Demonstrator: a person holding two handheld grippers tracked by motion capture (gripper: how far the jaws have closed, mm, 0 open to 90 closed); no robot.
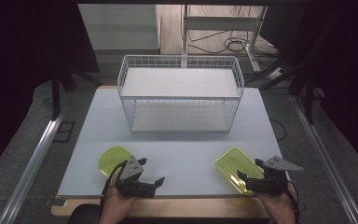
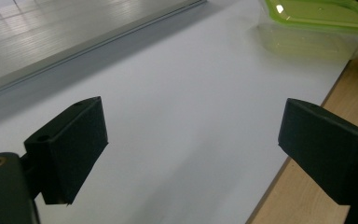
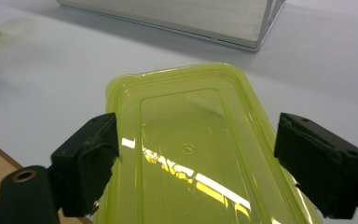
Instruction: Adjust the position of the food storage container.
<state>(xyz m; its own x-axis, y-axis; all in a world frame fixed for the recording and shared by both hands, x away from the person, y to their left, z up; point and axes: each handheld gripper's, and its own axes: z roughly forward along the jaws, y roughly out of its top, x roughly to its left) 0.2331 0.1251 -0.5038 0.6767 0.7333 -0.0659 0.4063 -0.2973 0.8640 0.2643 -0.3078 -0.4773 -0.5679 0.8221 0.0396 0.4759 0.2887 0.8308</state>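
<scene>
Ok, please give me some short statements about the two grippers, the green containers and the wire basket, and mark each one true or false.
1. The right gripper is open, jaws either side of a green lid. True.
2. The left gripper grips a container. False: it is open over bare table.
3. The wire basket holds a green box. False: its shelves look bare.
4. A green container lies near the left gripper. True.
</scene>
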